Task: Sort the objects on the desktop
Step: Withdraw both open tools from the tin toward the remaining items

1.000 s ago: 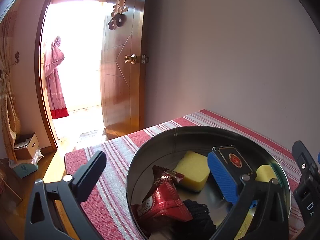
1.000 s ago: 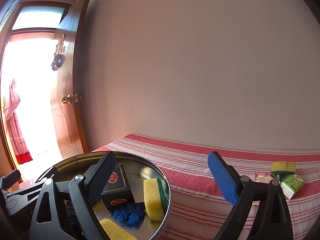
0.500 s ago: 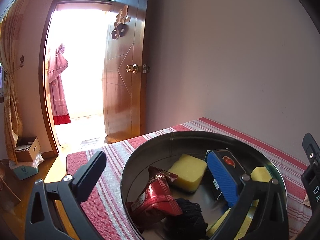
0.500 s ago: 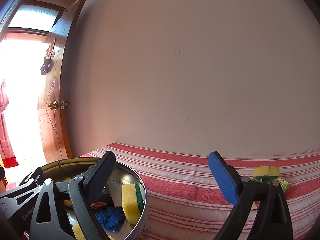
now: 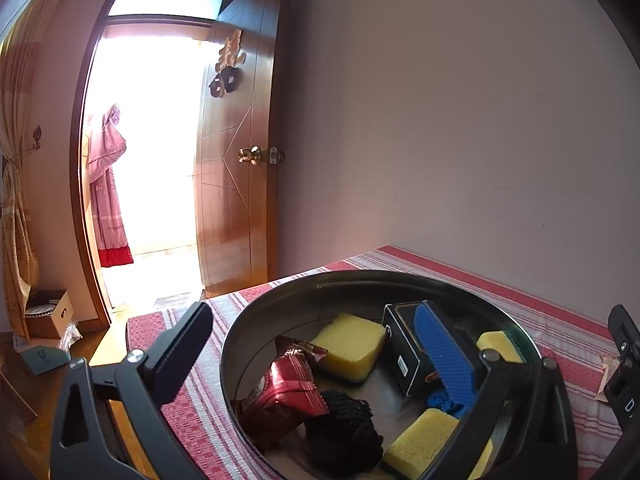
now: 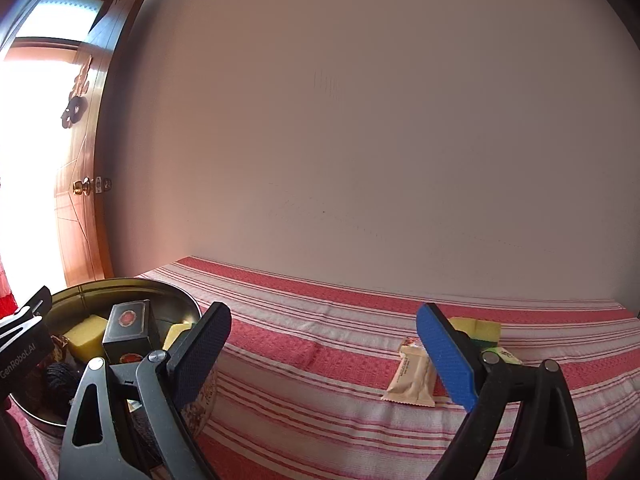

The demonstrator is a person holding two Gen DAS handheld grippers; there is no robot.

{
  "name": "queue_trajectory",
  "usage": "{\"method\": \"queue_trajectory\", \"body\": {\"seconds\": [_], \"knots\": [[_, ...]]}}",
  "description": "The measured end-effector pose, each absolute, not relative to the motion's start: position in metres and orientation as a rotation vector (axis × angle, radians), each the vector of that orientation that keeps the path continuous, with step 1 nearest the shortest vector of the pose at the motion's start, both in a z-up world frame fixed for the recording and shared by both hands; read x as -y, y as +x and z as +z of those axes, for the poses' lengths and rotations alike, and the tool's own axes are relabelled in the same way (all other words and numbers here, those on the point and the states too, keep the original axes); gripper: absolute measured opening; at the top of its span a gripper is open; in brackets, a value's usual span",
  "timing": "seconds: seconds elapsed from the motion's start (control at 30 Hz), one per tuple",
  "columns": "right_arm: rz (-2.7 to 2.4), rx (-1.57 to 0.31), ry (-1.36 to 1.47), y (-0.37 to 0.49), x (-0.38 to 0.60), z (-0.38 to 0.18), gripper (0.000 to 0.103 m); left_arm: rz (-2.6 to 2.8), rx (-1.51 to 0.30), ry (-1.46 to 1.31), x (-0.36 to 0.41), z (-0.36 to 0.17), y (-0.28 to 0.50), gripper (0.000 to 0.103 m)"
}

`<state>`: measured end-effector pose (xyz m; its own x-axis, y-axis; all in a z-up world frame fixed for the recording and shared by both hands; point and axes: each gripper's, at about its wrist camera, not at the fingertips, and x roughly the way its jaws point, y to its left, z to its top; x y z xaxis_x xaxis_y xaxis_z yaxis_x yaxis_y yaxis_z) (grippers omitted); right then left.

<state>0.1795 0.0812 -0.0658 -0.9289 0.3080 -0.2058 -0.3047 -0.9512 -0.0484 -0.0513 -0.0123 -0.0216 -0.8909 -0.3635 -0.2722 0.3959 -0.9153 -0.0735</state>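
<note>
Round metal tin (image 5: 280,300) is set at table's left end, filled with sponges, black box (image 5: 404,344), red packet (image 5: 288,388). Beige snack bar (image 6: 412,376) is seen right on striped cloth (image 6: 320,344). Left gripper (image 5: 316,344) and right gripper (image 6: 324,344) are held spread wide, empty.

My table is covered by a red-and-white striped cloth (image 6: 328,344) that runs back to the wall. At its left end, near the open door, the round metal tin (image 5: 256,320) sits directly on the cloth. Toward the right end lie a beige snack bar wrapper (image 6: 412,380), a yellow-and-green sponge (image 6: 478,326) just behind it, and a small green packet (image 6: 506,356) beside the sponge.
</note>
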Motion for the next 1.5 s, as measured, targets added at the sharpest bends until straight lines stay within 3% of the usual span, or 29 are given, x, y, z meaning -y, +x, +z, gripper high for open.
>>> {"method": "queue_trajectory", "body": {"seconds": [0.47,0.8,1.27,1.5], "knots": [[2.615,0.024,-0.331,0.206,-0.191,-0.069,0.095,-2.945,-0.056,0.432,-0.065,-0.020,-0.058,0.102],[2.455,-0.280,-0.422,0.213,-0.269,-0.076,0.095,-3.185,0.113,0.629,-0.159,-0.018,-0.083,0.102],[2.370,-0.464,-0.559,0.216,-0.307,-0.083,0.096,-3.183,0.390,1.338,-0.279,-0.062,-0.173,0.102],[2.366,-0.474,-0.545,0.221,-0.306,-0.081,0.096,-3.139,0.393,1.566,-0.297,-0.077,-0.196,0.099]]}}
